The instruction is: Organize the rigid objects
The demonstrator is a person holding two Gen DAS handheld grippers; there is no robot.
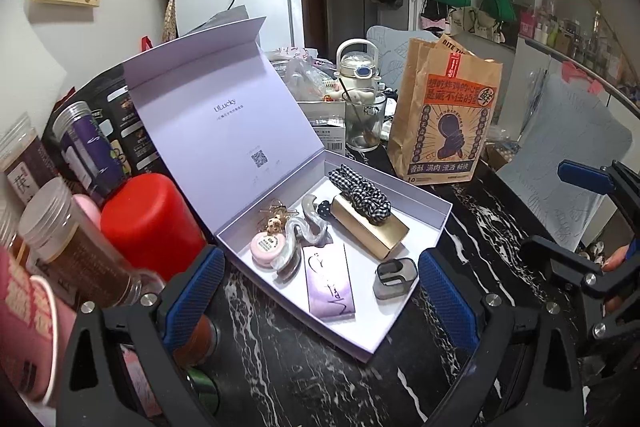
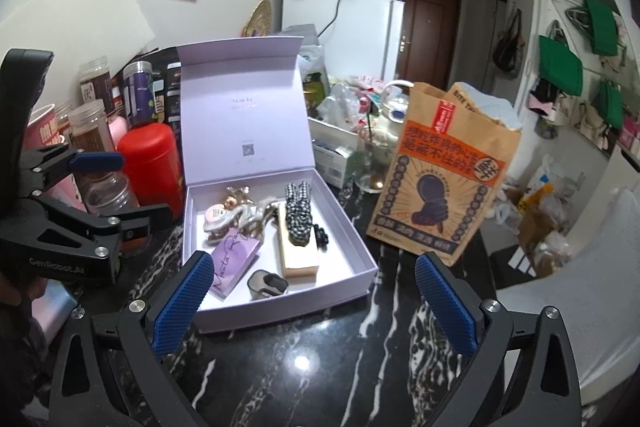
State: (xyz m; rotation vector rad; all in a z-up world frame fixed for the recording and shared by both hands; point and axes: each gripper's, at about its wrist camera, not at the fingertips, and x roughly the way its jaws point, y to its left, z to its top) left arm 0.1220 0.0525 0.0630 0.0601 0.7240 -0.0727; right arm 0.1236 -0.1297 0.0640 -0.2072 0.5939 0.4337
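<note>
Open lilac box [image 2: 352,269] on black marble table [image 2: 312,367], holding gold case [image 2: 300,259], checked scrunchie [image 2: 298,215], purple card [image 2: 234,261], grey clip [image 2: 266,285]; paper bag [image 2: 444,183] beside; right gripper [image 2: 316,301] spread, empty.

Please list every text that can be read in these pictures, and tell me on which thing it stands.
"ULucky": inside the box lid.
"BITE": top flap of the paper bag.
"鲜": circle on the same bag.
"香酥 满肉 流汤 畅快": bag's bottom edge.
"GenRobot.AI": left gripper body.
Purple card: cursive, not surely readable.
Jar labels, QR code: too small.
</note>
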